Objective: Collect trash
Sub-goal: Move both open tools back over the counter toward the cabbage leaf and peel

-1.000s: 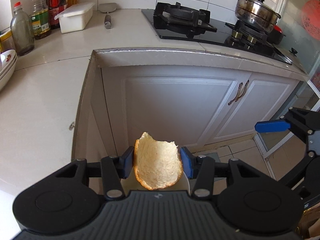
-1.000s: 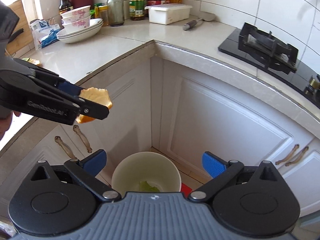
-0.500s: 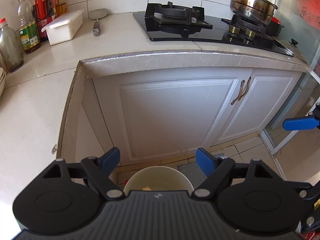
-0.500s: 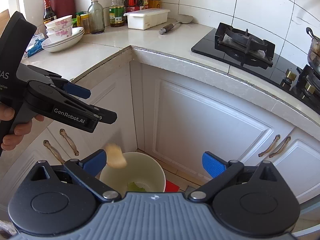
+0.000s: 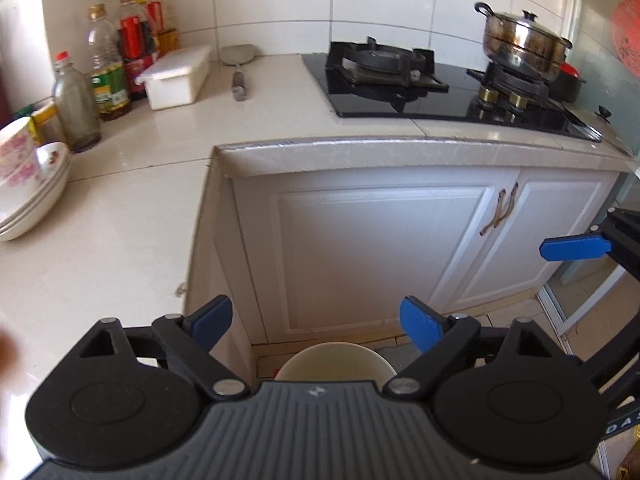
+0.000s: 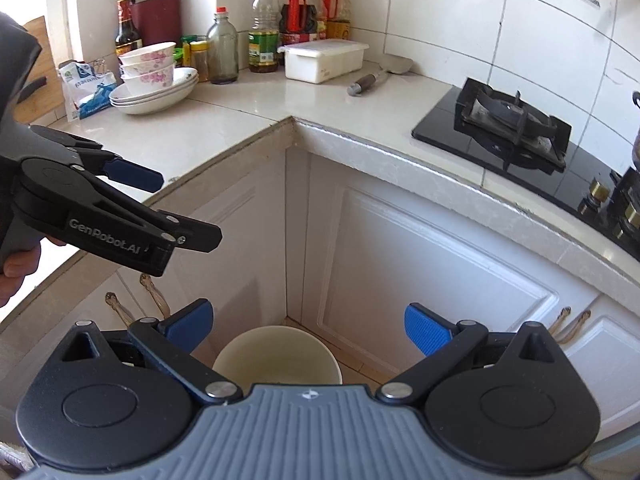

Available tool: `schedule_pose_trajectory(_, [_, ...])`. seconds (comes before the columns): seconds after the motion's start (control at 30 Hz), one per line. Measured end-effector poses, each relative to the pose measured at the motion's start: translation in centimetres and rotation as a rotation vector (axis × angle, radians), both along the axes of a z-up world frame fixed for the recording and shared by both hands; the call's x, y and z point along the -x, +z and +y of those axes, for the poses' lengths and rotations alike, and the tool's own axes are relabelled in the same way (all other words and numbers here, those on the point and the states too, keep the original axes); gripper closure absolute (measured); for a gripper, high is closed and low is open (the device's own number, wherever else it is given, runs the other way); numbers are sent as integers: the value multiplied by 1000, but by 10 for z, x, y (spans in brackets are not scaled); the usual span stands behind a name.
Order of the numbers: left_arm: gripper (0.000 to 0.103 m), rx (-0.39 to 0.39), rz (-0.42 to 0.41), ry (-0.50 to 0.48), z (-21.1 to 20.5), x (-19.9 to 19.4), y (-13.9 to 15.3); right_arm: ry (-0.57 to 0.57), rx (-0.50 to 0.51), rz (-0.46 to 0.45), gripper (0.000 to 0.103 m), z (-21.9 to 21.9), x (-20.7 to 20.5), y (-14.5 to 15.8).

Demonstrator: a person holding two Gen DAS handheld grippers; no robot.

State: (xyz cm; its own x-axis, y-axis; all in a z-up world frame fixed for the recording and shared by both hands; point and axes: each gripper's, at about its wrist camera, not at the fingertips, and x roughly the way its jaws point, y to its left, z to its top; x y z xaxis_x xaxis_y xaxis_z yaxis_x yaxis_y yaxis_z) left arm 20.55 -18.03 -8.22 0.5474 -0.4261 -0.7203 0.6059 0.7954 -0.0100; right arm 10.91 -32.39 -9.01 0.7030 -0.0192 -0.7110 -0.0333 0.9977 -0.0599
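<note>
Fingers of left gripper stand wide apart, having just been opening, nothing between them. Right gripper likewise spread and empty.

Bin: pale round bucket on the floor, in the inside corner where the two cabinet runs meet, directly below both grippers. Its inside is mostly hidden behind the gripper bodies; contents cannot be made out from either view. The trash itself is not visible in either view.

Left gripper seen from the right wrist view: up and to the left of the bin, near the worktop edge, a hand on its handle.

Worktop: pale, L-shaped. No obvious scrap showing on the visible stretch. Stacked bowls and plates, a printed packet, bottles, white lidded box, a spatula-like tool, knife holder at the back. None of these reads as trash, though the packet is uncertain.

Far right: black hob with lidded steel pot.

Handling judgement: kitchen scraps here are likely light, soft and crumbly, possibly greasy. Best taken across the thickest, firmest part with a gentle squeeze, carried low and let go right above the bin. Keep well away from the stacked crockery, which would chip or slide if nudged.
</note>
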Motion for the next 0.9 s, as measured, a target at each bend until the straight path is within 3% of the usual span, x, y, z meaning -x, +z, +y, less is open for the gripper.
schedule_pose_trajectory(0.4, [12, 25, -29, 287, 85, 18, 21, 174, -4, -62, 0, 47, -24, 23])
schedule_pose_trajectory(0.9, [8, -21, -85, 623, 197, 42, 28, 514, -20, -88, 0, 155, -74, 35])
